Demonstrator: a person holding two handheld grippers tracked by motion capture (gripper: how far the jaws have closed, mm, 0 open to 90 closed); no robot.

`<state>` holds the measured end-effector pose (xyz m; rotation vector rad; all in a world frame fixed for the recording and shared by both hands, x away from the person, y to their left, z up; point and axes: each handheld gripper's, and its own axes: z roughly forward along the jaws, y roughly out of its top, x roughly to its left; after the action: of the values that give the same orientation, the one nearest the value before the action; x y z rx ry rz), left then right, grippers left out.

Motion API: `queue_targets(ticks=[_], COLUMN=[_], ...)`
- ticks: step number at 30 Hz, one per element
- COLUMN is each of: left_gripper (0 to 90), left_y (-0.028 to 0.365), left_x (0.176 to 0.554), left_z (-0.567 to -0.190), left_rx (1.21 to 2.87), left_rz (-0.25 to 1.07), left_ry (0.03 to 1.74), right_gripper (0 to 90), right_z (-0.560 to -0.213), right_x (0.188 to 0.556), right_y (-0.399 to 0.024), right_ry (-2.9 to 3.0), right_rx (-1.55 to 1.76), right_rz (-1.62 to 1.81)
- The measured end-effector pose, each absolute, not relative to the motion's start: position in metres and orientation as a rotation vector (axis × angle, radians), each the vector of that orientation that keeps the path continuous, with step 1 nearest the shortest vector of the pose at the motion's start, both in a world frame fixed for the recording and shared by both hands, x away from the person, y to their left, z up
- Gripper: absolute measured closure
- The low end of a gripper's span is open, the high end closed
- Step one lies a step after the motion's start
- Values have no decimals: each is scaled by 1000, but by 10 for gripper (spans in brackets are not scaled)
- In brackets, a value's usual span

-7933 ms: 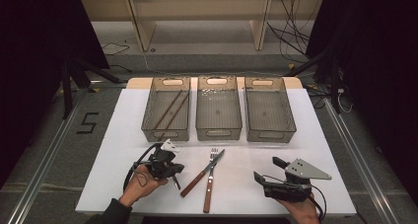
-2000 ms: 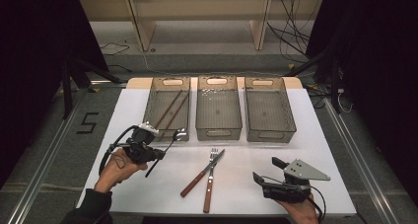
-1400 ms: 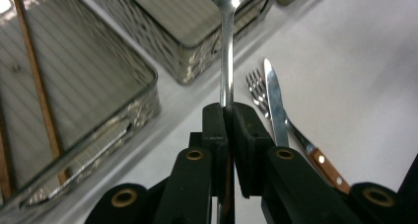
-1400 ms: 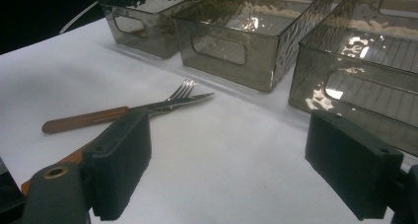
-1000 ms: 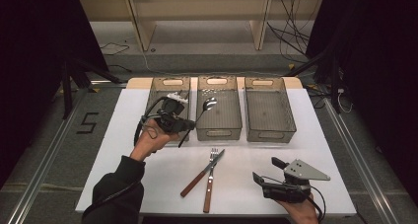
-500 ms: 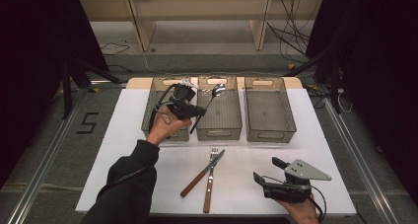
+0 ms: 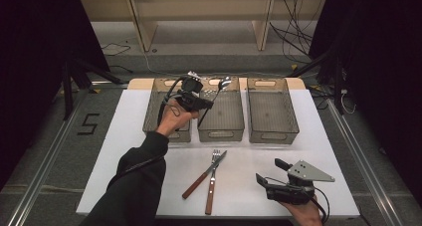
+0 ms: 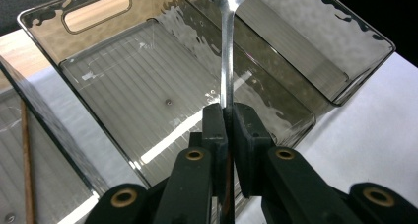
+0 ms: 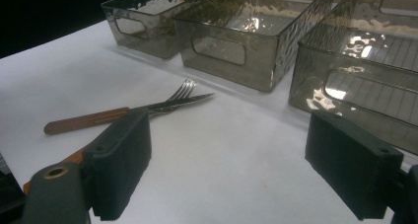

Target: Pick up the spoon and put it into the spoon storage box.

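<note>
My left gripper (image 7: pixel 200 103) hangs over the seam between the left bin (image 7: pixel 152 117) and the middle bin (image 7: pixel 221 132), shut on a metal spoon (image 7: pixel 219 92). The spoon's bowl points toward the far end of the middle bin. In the left gripper view the pads (image 8: pixel 215 125) pinch the spoon's handle (image 8: pixel 226 61) above the middle bin's ribbed floor (image 8: pixel 148 100). My right gripper (image 7: pixel 268 170) rests at the near right of the table, open with nothing between its jaws, as the right gripper view confirms (image 9: pixel 226 150).
A fork (image 7: pixel 212 178) and a knife (image 7: pixel 203 175), both wooden-handled, lie crossed on the white table (image 7: pixel 119 151) in front of the bins. A right bin (image 7: pixel 271 132) stands beside the middle one. Brown sticks (image 8: pixel 24 160) lie in the left bin.
The left hand has carried the spoon from the near left of the table up and rightward to above the bins. The right gripper has stayed put.
</note>
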<state>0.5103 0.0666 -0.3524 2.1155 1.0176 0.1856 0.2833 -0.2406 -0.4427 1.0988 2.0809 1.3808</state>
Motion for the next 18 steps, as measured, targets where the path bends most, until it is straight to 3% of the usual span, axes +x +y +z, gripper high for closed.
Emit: queue_targets(ticks=[18], left_gripper=[839], left_y=[53], left_x=[532], left_z=[-363], left_rx=[2115], left_rz=[209], left_ry=[1065], right_gripper=[184], right_z=[-443], right_x=[283], right_y=[-241], right_ry=[2083], right_rx=[1095], right_rz=[1384])
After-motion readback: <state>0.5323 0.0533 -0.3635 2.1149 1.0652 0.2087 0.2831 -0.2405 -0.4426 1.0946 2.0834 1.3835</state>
